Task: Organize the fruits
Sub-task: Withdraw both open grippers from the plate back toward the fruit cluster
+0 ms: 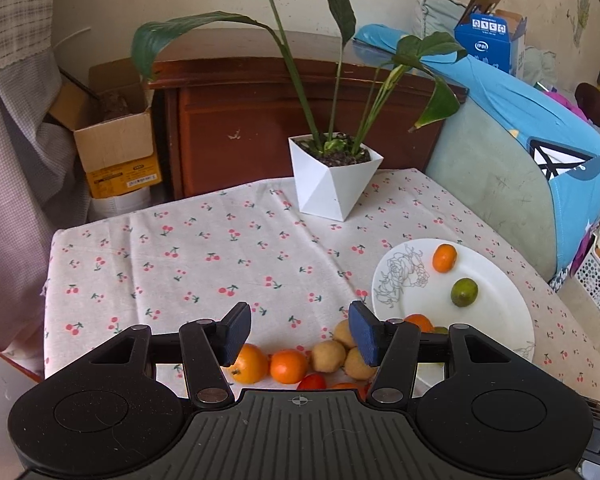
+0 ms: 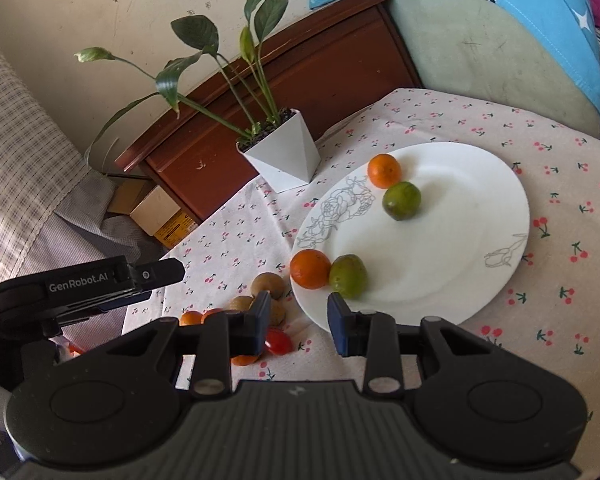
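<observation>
A white plate (image 2: 452, 248) holds two oranges (image 2: 384, 170) (image 2: 310, 269) and two green fruits (image 2: 401, 201) (image 2: 348, 276); it also shows in the left wrist view (image 1: 496, 312). Left of it on the cloth lies a loose pile: oranges (image 1: 288, 366), tan round fruits (image 1: 329, 356) and red tomatoes (image 2: 278, 342). My left gripper (image 1: 300, 332) is open and empty above the pile; it also shows in the right wrist view (image 2: 156, 276). My right gripper (image 2: 299, 322) is open and empty, just before the plate's near rim.
A white faceted pot with a leafy plant (image 1: 334, 176) stands at the table's far side. A cherry-print cloth (image 1: 204, 264) covers the table. A brown wooden cabinet (image 1: 252, 124), a cardboard box (image 1: 116, 136) and a cushioned chair with blue fabric (image 1: 512, 140) surround it.
</observation>
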The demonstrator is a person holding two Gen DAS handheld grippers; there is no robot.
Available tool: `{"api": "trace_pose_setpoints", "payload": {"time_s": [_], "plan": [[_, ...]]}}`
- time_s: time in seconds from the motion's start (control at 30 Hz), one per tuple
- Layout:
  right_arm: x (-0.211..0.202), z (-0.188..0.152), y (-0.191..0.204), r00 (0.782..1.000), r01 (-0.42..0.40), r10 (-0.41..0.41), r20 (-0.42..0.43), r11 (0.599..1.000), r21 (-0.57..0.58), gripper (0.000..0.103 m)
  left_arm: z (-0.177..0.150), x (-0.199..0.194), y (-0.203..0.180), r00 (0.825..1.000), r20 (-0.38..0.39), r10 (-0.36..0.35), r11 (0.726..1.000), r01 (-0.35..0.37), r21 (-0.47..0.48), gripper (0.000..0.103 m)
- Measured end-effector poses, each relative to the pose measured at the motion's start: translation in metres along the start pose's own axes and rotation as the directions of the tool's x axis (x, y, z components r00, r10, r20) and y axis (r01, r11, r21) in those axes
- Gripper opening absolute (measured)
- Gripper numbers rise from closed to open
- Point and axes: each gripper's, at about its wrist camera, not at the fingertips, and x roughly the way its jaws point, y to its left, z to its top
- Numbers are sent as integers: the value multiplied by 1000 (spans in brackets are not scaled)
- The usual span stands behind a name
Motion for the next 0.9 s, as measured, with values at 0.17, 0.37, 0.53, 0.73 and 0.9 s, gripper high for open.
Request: {"api": "trace_pose_setpoints", "payload": {"time_s": [0.17,0.37,0.53,0.73,0.9], "plan": [[7,-9,13,1000,-6,4,-25,996,-85,33,-6,-4,17,1000,2,30,999,-30,-23,54],[16,-18,19,998,1,-8,-55,990,-139,33,-15,1,38,997,-17,74,996,-75,-41,53],[24,-21,23,997,6,-18,-69,984,-176,33,-26,9,41,997,-40,72,997,-73,-17,52],[32,-25,25,996,12,-30,-83,978,-208,33,-38,20,40,996,-49,68,997,-66,52,52],[37,-27,26,996,24,-44,-82,973,-228,33,-46,30,41,997,-48,62,994,-57,95,52]]}}
